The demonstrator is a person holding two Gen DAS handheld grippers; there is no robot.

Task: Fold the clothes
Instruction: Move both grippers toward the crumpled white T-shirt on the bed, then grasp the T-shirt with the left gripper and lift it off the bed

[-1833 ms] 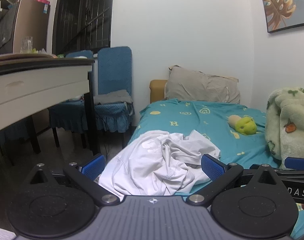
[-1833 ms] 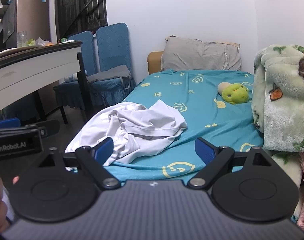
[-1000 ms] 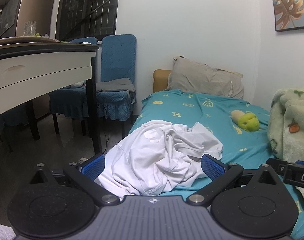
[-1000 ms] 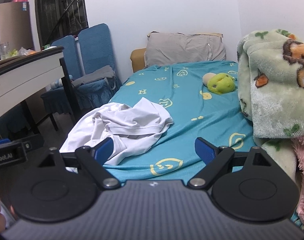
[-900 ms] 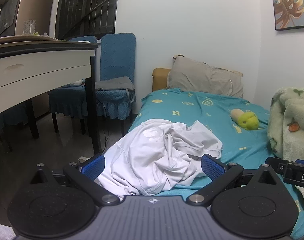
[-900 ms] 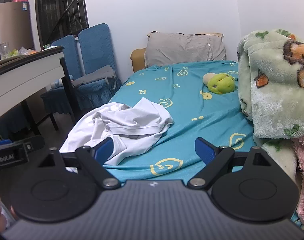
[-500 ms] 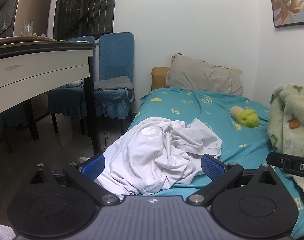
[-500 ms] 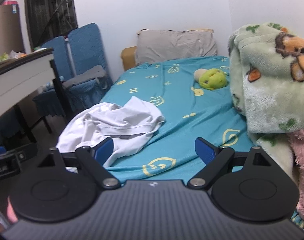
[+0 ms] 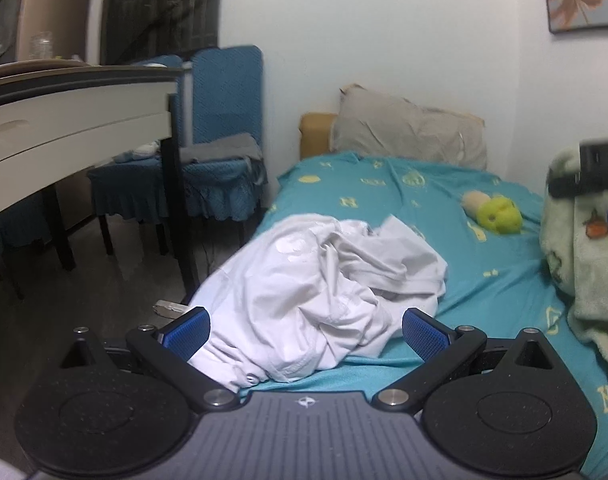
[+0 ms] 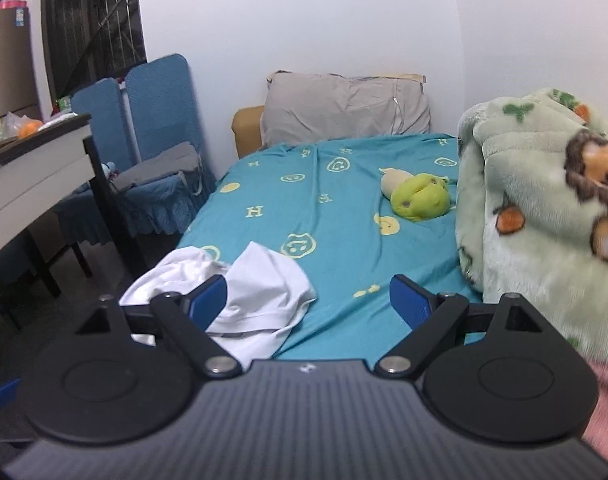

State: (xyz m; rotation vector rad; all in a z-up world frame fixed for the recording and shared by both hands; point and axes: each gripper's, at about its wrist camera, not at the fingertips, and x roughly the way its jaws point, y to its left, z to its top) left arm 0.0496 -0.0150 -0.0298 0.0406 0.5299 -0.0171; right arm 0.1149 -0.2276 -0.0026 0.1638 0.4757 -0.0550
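Observation:
A crumpled white garment lies heaped at the near left corner of the bed with the teal sheet, partly hanging over its edge. My left gripper is open just in front of the heap, with nothing between its blue pads. In the right wrist view the same garment shows low and left, partly behind the left finger. My right gripper is open over the teal sheet, to the right of the garment. The right gripper's body shows blurred at the left wrist view's right edge.
A green plush toy lies mid-bed; a grey pillow rests at the head. A folded green fleece blanket is stacked at the right. A white table and blue chairs stand left of the bed.
My right gripper has swung up and to the right, so the garment has slid to its lower left. My left gripper has come slightly closer to the garment.

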